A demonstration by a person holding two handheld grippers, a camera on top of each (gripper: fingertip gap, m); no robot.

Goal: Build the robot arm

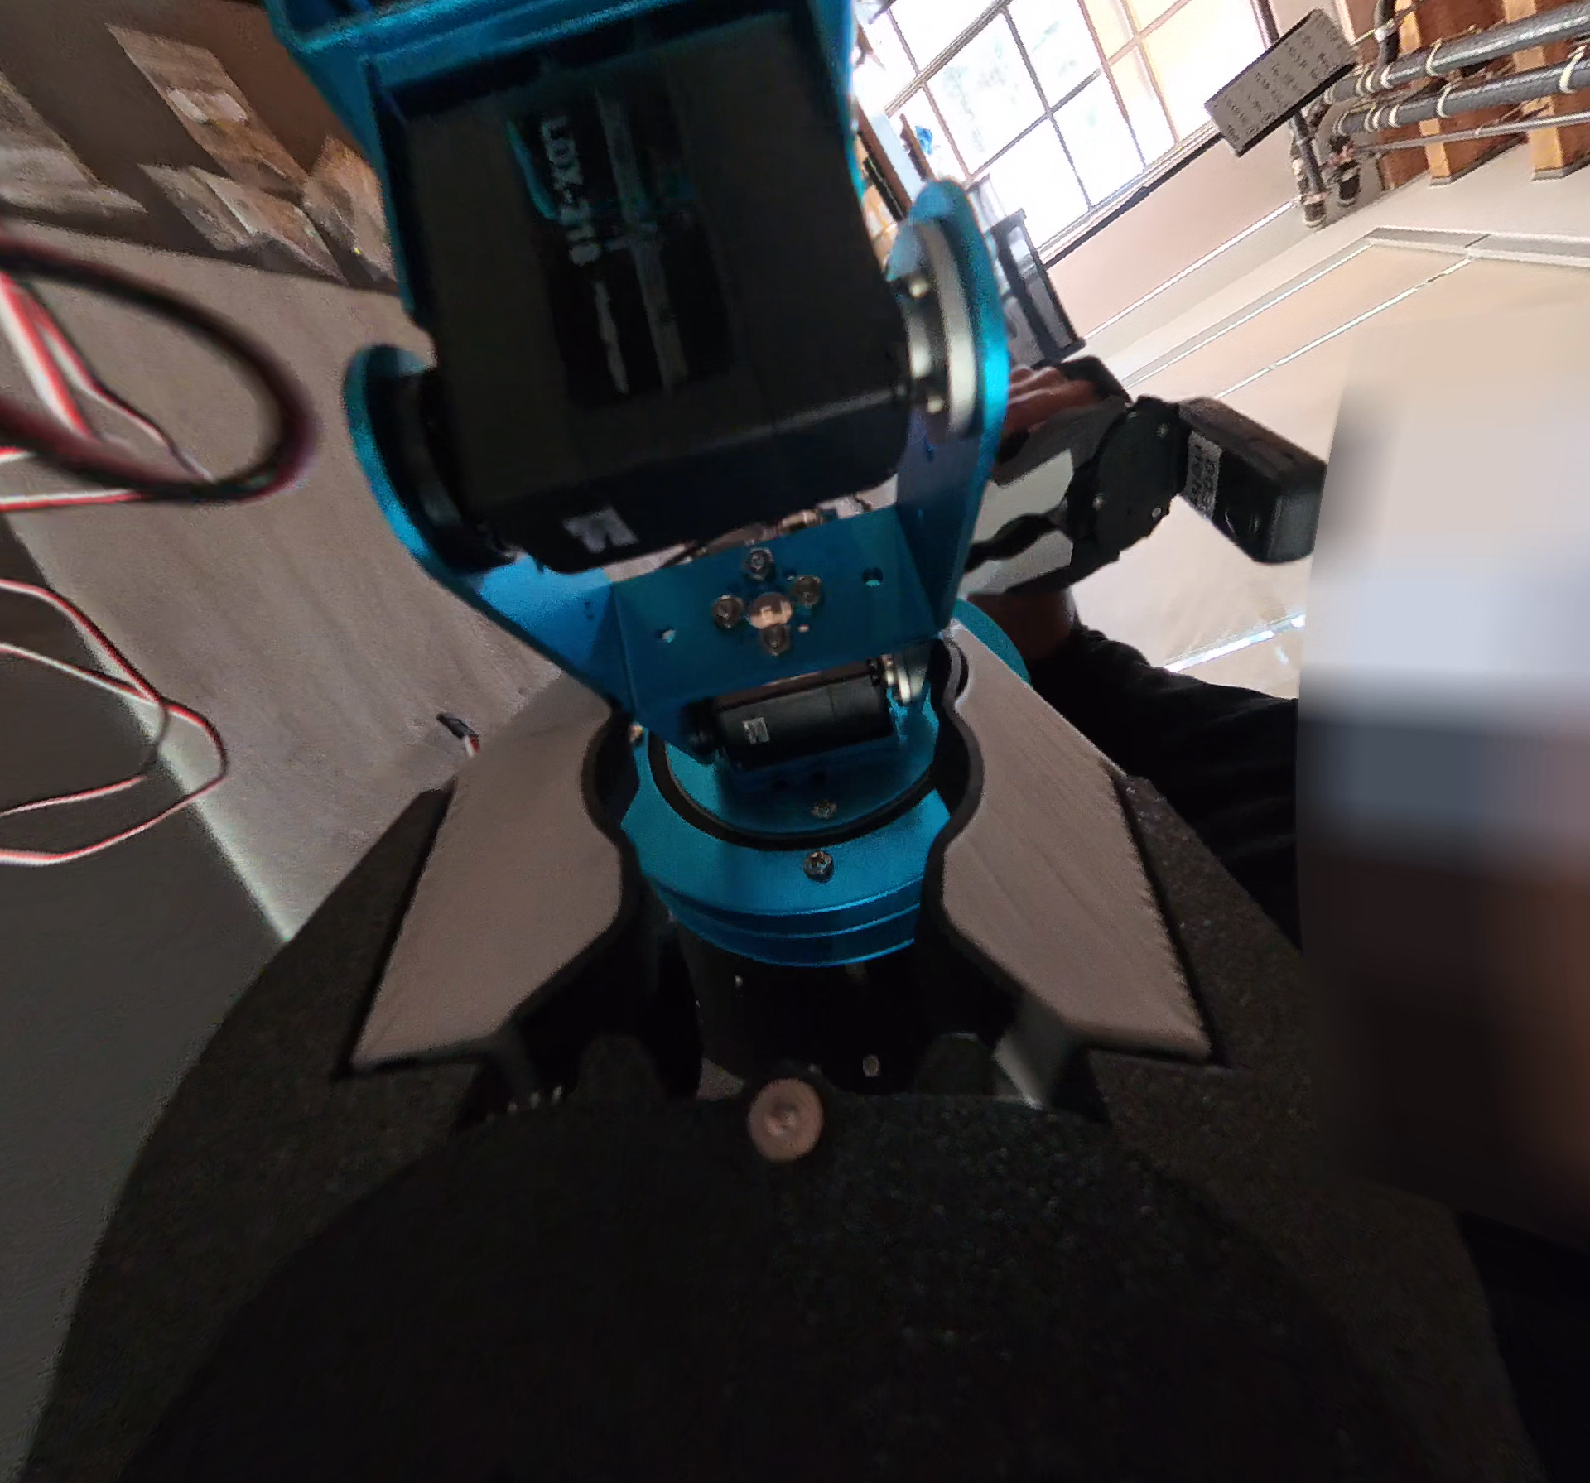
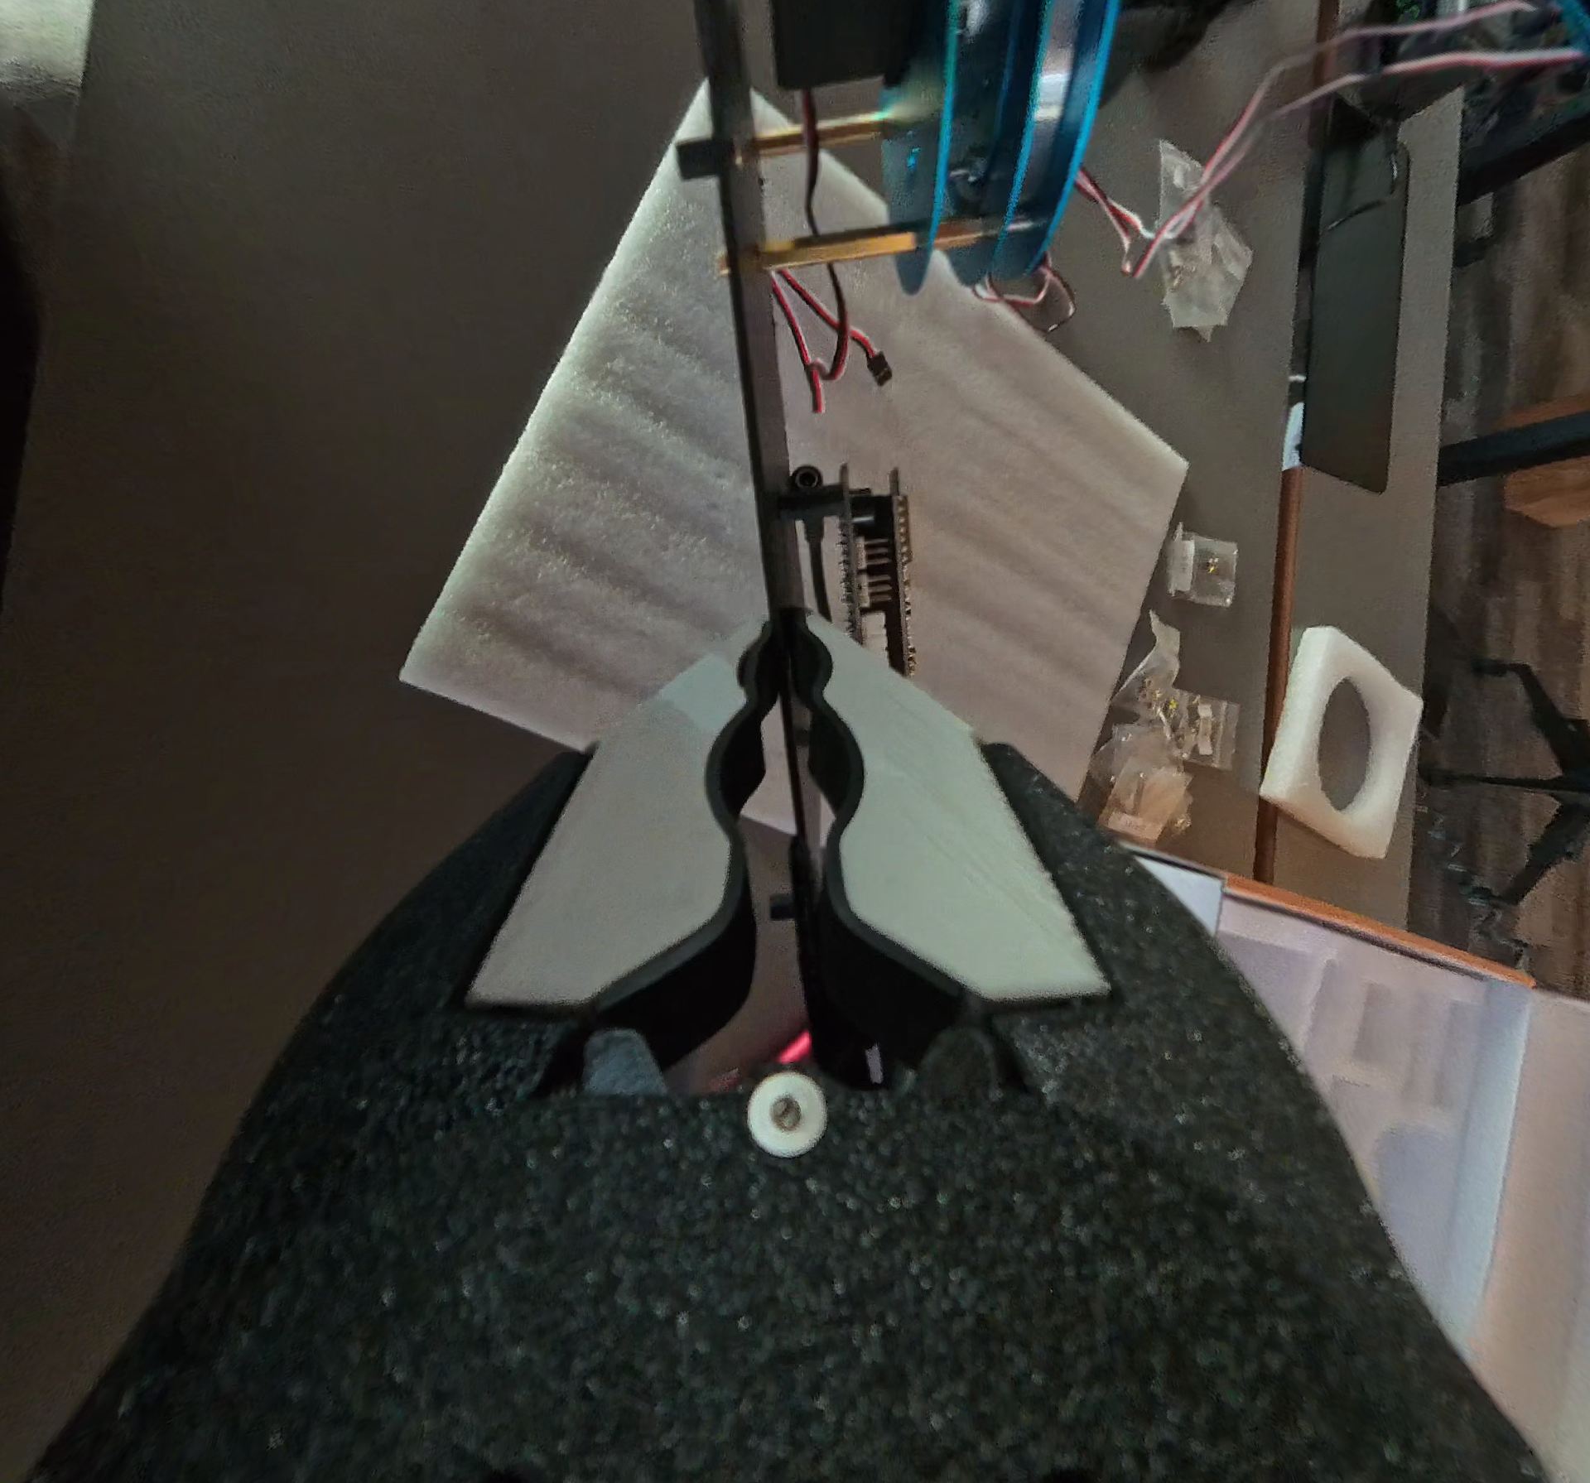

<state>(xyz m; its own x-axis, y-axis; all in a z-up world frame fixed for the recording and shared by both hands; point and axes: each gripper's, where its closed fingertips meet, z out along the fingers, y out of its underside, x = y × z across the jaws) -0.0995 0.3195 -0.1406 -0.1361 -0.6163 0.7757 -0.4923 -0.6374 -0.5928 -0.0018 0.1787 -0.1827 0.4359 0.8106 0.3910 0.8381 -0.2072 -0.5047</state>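
Observation:
A small blue metal robot arm (image 1: 757, 624) with black servos (image 1: 654, 280) fills the left wrist view. My left gripper (image 1: 779, 762) is shut on the arm's round blue base (image 1: 774, 874), which sits in the curved notches of the fingers. My right gripper (image 2: 783, 642) is shut on the edge of a thin black plate (image 2: 757, 409), seen edge-on. The plate carries brass standoffs (image 2: 826, 246), a circuit board (image 2: 873, 556) and the blue base discs (image 2: 989, 108). The right gripper also shows in the left wrist view (image 1: 1024, 517), held by a hand behind the arm.
Red, white and black servo wires (image 1: 129, 444) loop over the grey table (image 1: 258, 581). A white foam sheet (image 2: 989, 452), a foam block with a round hole (image 2: 1342, 745), small bags of parts (image 2: 1153, 753) and a flat black device (image 2: 1351, 306) lie beyond the plate. About 20 centimetres separates my left fingertips from my right.

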